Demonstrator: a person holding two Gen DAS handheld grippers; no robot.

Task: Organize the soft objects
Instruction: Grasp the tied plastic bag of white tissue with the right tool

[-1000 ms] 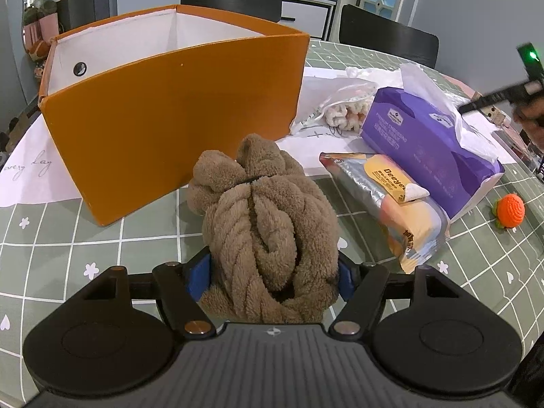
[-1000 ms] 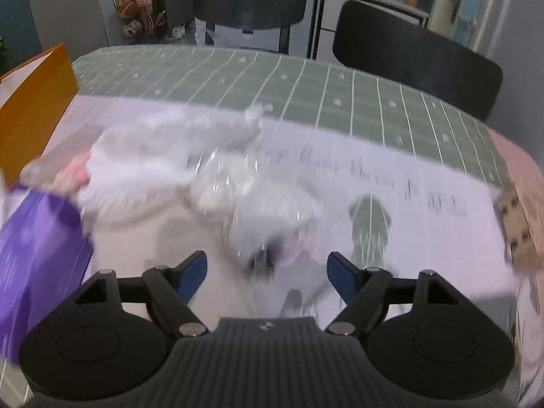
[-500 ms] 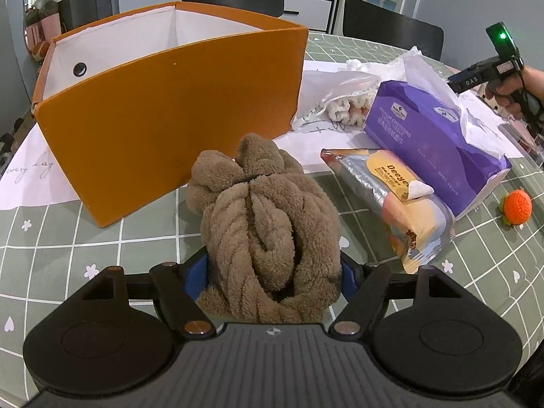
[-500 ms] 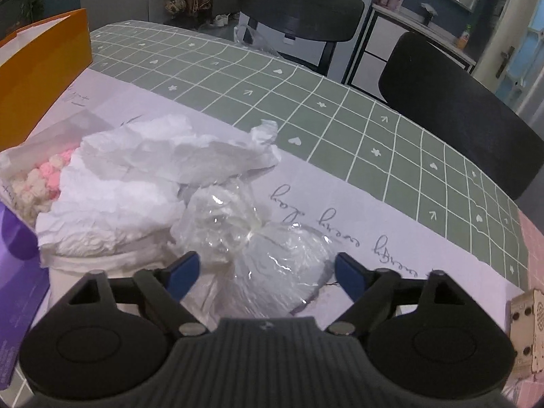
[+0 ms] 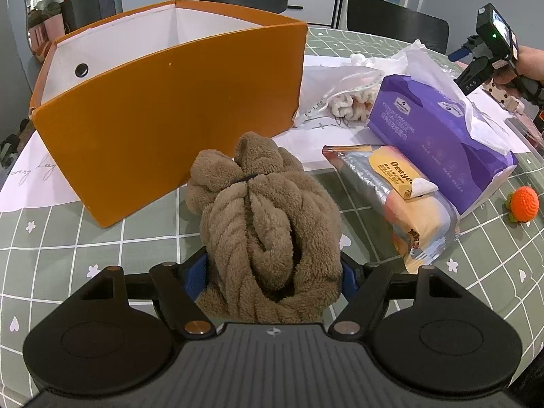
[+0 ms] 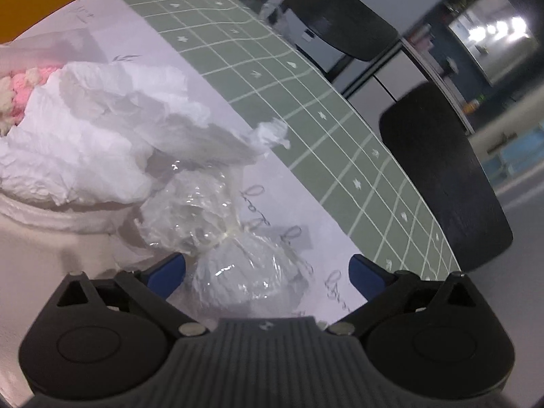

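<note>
The left gripper still clamps a knotted brown fleece towel between its jaws; the open orange fabric box waits just ahead, so dropping it in seems next. The right gripper, jaws wide and holding nothing, has tilted and closed in around a tied clear plastic bag, ready to pinch.

Brown fleece towel, orange box, purple tissue pack, green desk gridded white with tiny flowers.
</note>
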